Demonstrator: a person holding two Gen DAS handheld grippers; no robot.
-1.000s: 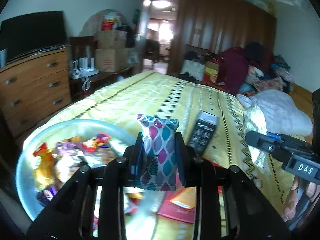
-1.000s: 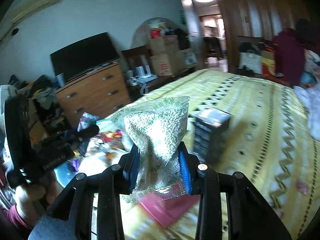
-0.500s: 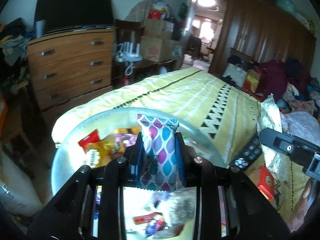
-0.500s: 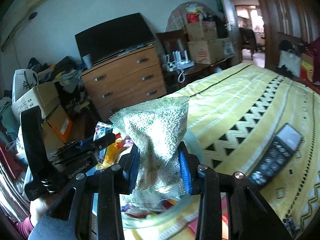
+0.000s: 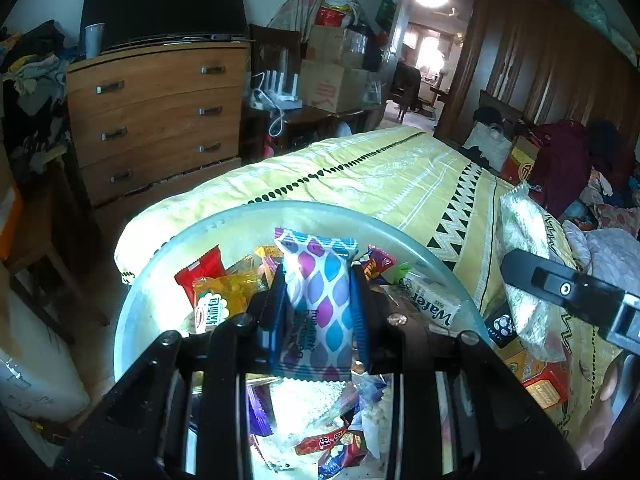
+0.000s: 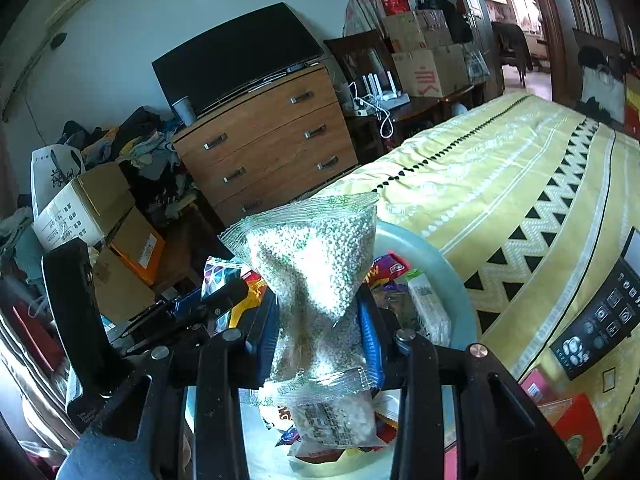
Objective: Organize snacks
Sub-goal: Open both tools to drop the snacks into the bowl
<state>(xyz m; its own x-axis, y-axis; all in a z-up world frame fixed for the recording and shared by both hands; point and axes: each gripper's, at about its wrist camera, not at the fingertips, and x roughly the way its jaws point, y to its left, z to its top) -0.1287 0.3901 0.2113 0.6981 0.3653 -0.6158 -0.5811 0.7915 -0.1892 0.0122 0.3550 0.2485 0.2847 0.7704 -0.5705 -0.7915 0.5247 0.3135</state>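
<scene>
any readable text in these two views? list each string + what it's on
"Wafer" – white wafer packet in the bowl.
"B1" – roughly, on a small red packet at the bowl's bottom; blurred.
Dark lettering on the leaf-pattern snack packet in the left gripper: runs sideways, unreadable.
Print on the pellet bag in the right gripper: too small.
Red mark on the cardboard box: illegible.

**Snacks gathered over the bowl**

The bowl (image 5: 168,264) sat at the bed's (image 5: 400,176) near corner, filled with snack packets. Behind the bowl stood a chest of drawers (image 5: 156,120) bearing a television (image 5: 160,4). Right of the bowl, a remote control (image 6: 600,320) lay on the bed.
</scene>
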